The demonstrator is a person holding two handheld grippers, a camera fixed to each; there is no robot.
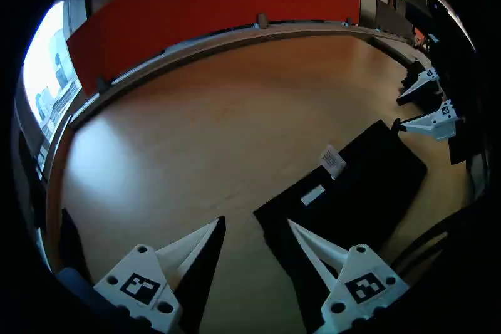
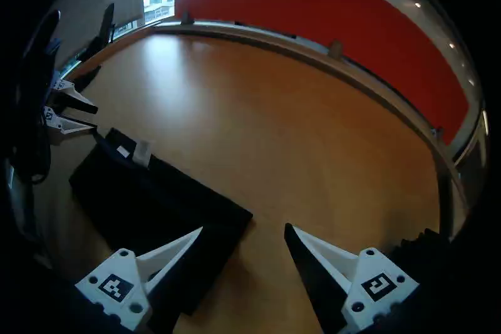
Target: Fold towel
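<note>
**Colour and pattern log**

Your towel (image 1: 369,183) reads as solid black, with no pattern discernible. It carries two white tags (image 1: 332,160) (print too small to tell). The table (image 1: 238,114) is a warm orange-brown wood tone, paler where glare falls on it. The partition (image 1: 213,2) is a flat, uniform red. On your left gripper (image 1: 255,220) and right gripper (image 2: 244,227), the fingers (image 1: 188,245) are white with black inner faces. Each finger bears a black-and-white square marker (image 1: 139,287).

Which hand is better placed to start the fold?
Right, narrowly: the right tool is open with a corner of the black towel between its fingers. The left tool looks similarly set opposite.
</note>
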